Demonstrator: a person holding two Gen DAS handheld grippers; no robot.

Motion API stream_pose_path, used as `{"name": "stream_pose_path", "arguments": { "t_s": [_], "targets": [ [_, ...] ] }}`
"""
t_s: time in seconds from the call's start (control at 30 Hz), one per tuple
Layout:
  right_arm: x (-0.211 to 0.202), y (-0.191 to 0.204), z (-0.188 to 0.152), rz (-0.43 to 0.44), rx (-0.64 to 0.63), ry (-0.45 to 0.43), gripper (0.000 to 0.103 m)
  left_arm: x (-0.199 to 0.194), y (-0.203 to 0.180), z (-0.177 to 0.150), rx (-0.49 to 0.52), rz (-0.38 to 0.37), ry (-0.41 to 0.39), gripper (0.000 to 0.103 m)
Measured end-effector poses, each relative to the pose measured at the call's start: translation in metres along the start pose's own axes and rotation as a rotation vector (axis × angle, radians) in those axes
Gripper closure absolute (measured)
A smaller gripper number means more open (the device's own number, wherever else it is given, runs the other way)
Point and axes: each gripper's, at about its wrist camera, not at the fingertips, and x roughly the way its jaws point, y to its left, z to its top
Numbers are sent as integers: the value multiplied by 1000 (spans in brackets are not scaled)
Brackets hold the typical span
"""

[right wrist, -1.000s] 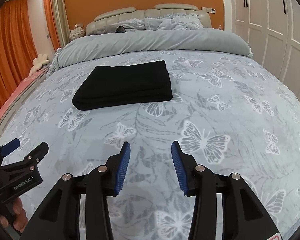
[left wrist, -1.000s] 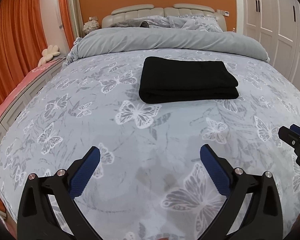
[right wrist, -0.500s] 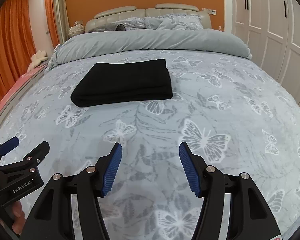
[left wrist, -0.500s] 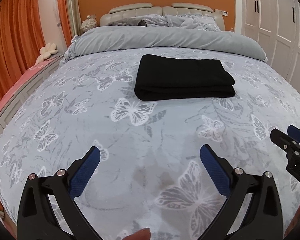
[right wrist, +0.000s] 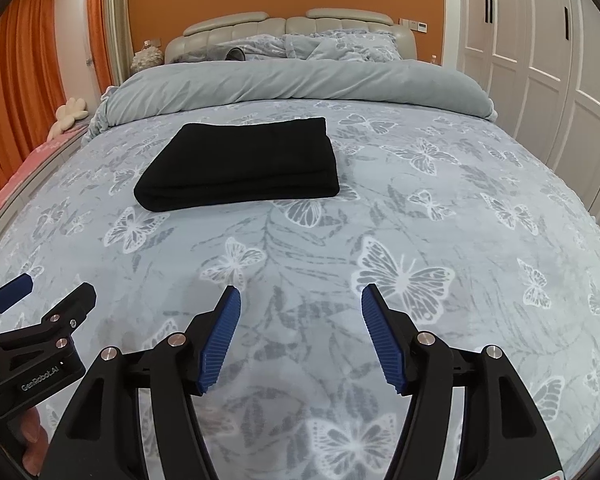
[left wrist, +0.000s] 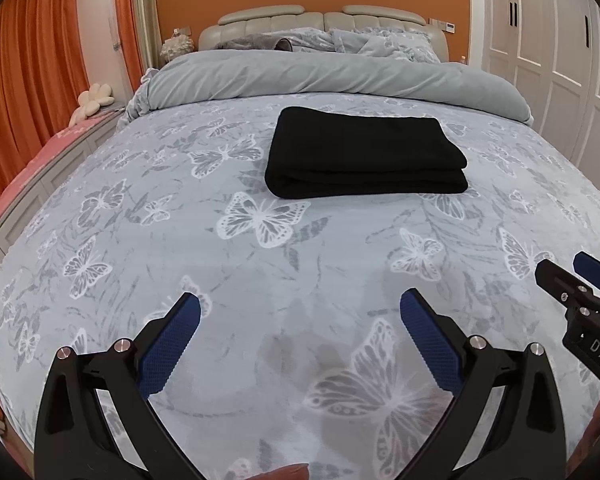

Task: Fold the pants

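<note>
Since the pants (left wrist: 366, 156) already lie as a neat black bundle on the bed (left wrist: 260, 264), nearer its head end than its foot, we judge the fold done, and the main risk is a careless pass snagging the top layer and spilling it open. On the left, our left gripper (left wrist: 300, 334) hangs angled down over bare butterfly cover, fingers wide and empty. On the right, our right gripper (right wrist: 300, 334) sits beside it, tilted likewise, its fingers opening with nothing between them, well short of the pants.
</note>
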Motion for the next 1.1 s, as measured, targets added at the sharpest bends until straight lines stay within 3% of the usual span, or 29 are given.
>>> {"name": "stream_pose_path", "arguments": {
  "t_s": [1.1],
  "targets": [
    [4, 5, 0, -6, -22, 3, 41, 4, -2, -2, -12, 25, 4, 5]
  ]
}}
